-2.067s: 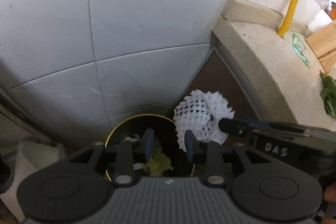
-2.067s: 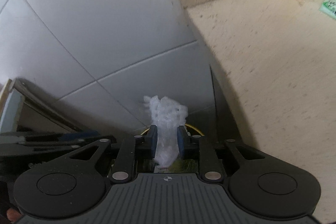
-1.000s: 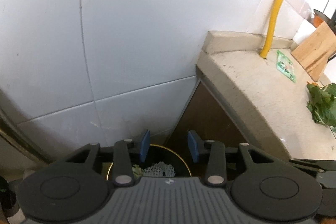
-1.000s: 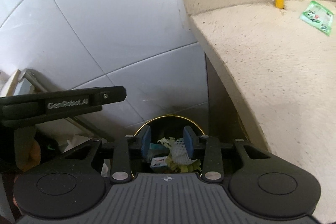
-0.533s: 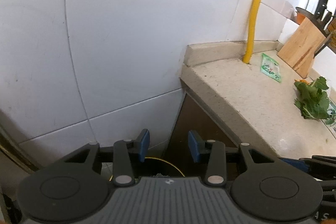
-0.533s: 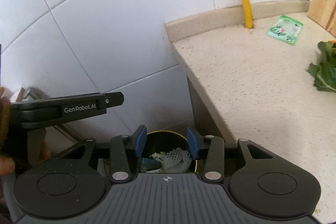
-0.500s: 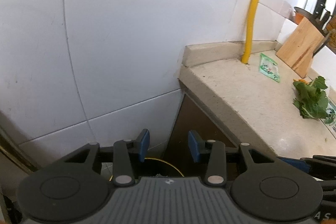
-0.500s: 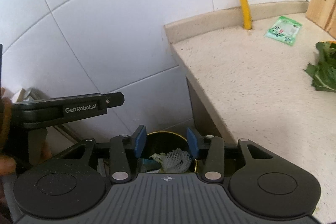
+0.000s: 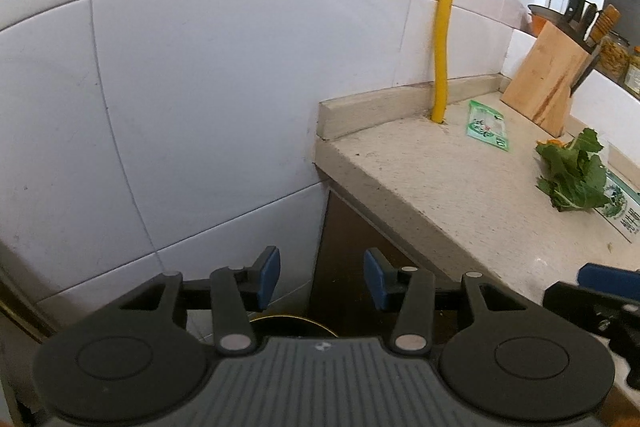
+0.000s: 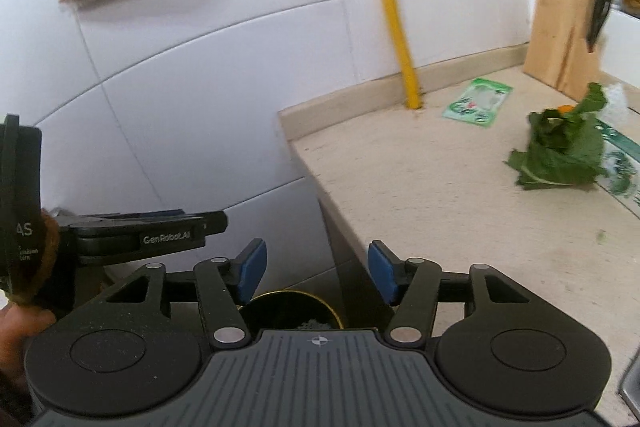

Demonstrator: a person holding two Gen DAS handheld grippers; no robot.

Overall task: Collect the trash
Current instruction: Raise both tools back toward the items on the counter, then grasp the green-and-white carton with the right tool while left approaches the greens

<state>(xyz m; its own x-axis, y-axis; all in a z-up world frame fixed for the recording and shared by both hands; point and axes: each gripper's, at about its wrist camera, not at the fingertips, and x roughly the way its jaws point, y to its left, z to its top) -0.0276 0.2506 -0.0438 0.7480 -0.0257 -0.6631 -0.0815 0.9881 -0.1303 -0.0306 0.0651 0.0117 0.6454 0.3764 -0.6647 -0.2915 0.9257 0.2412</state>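
Both grippers have lifted from the bin (image 10: 294, 305), fingers spreading, empty; green packet (image 10: 477, 101) at two o'clock and leaves (image 10: 560, 155) remain on the worktop (image 10: 440, 187).

I can only see the far rim of the bin (image 10: 294, 297); the gripper body covers the rest, contents unreadable. Leafy greens (image 10: 560, 155) are motion-blurred in the right wrist view. Packet (image 9: 618, 203) under them is cut off by the frame edge, print illegible.
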